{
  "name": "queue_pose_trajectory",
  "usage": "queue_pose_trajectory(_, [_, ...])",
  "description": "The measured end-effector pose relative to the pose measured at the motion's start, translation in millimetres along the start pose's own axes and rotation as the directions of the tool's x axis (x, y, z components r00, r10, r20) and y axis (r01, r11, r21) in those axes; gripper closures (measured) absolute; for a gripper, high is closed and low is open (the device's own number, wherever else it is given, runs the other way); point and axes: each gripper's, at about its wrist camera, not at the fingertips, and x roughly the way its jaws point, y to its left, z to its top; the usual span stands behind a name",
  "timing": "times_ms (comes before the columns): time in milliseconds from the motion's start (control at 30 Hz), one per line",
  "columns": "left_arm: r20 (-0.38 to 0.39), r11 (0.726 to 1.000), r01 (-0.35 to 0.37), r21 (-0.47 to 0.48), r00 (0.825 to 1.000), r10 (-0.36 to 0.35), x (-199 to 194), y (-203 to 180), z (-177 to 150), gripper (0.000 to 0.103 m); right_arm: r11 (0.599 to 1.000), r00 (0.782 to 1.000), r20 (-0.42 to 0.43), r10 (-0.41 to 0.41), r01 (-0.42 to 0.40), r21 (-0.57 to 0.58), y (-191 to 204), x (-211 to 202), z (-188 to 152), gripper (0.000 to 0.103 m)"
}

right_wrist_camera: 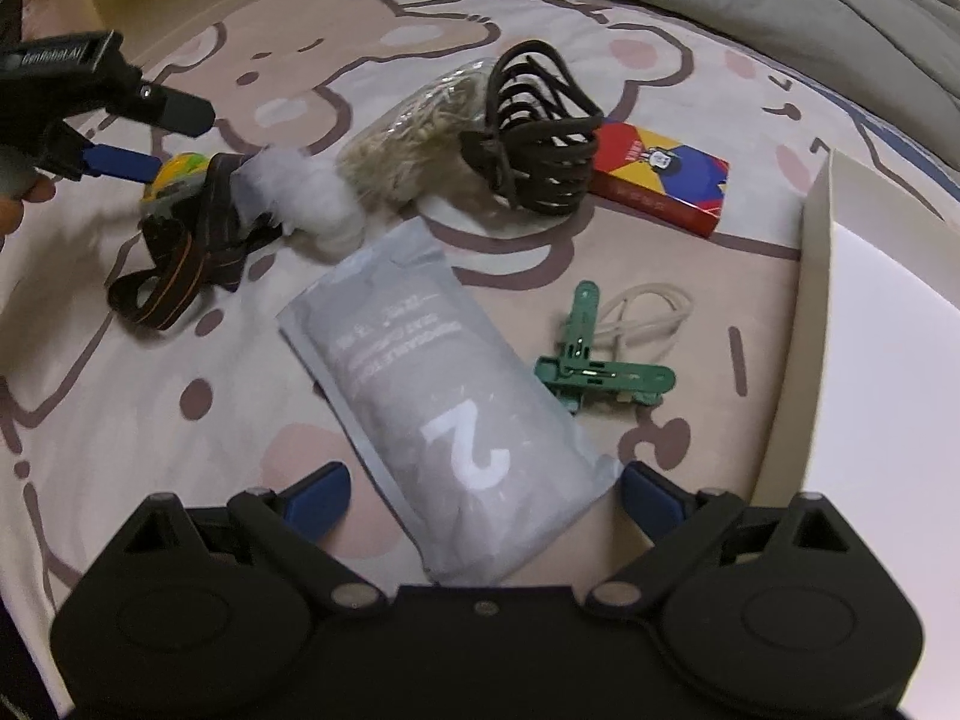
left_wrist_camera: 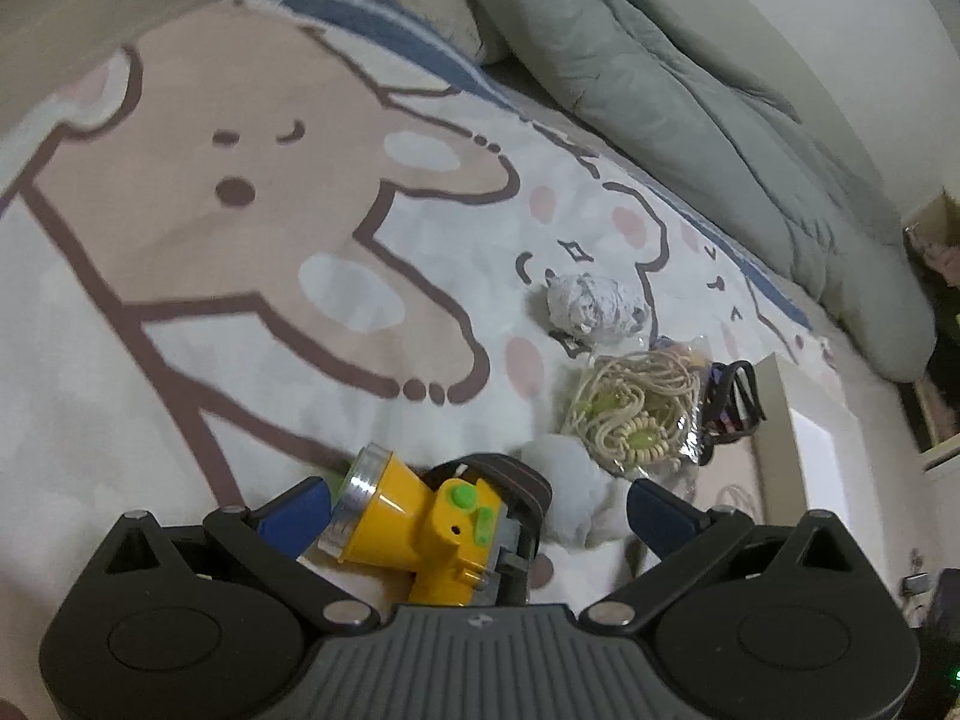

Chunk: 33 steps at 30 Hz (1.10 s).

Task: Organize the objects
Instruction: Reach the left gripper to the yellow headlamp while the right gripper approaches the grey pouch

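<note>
Both your grippers gape wide, left gripper (left_wrist_camera: 477, 504) straddling one yellow headlamp (left_wrist_camera: 414, 531) on the bedsheet (left_wrist_camera: 180, 360), right gripper (right_wrist_camera: 483, 489) over one grey pouch (right_wrist_camera: 444, 396), two green clips (right_wrist_camera: 591, 360) beside.

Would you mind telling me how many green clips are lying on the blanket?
1. The green clip lies right of the grey pouch, beside a pale loop of cord; others may be hidden.

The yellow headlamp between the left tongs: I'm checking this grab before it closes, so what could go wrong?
The headlamp lies skewed between the open left tongs, so it may twist when squeezed. Its strap trails loose across the bedsheet and touches the white fluff, which could drag along.
</note>
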Motion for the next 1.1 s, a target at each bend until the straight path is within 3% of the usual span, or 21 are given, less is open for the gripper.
queue_pose_trajectory(133, [-0.026,1.0,0.02,-0.001,0.999,-0.02,-3.3,1.5,-5.4,0.0,1.0,1.0,-0.008,0.018,-0.018,0.012,-0.1,-2.8,-2.4,0.005])
queue_pose_trajectory(433, [-0.166,0.994,0.076,0.079,0.984,-0.062,-4.1,-12.1,-29.4,0.0,1.0,1.0,-0.002,0.021,-0.021,-0.005,2.8,-8.4,-4.0,0.005])
queue_pose_trajectory(600, [-0.267,0.978,0.17,0.119,0.954,-0.133,-0.3,-31.6,-42.2,0.0,0.999,1.0,0.004,0.029,-0.029,-0.015,4.6,-11.3,-5.1,0.005])
queue_pose_trajectory(667, [-0.311,0.964,0.147,0.221,0.948,-0.073,2.9,-46.5,-48.5,0.0,0.999,0.999,0.007,0.037,-0.036,-0.02,5.6,-12.5,-5.3,0.005])
queue_pose_trajectory(733, [-0.332,0.941,0.081,0.328,0.942,0.034,6.2,-56.4,-54.8,0.0,0.999,0.999,0.007,0.037,-0.037,-0.027,5.7,-12.7,-5.5,0.005])
queue_pose_trajectory(833, [-0.273,0.868,-0.067,0.492,0.935,0.226,5.3,-65.2,-63.3,0.007,0.999,0.999,0.002,0.033,-0.033,-0.022,5.5,-12.4,-5.2,0.006])
queue_pose_trajectory(900, [-0.235,0.838,-0.094,0.537,0.938,0.256,-1.4,-65.8,-62.4,0.017,0.999,0.999,0.003,0.039,-0.039,-0.016,4.3,-13.1,-4.0,0.006])
queue_pose_trajectory(1100, [-0.134,0.802,-0.132,0.582,0.958,0.255,-12.9,-67.3,-52.9,0.05,0.999,0.998,0.049,0.048,-0.047,-0.008,3.6,-22.4,2.6,0.008])
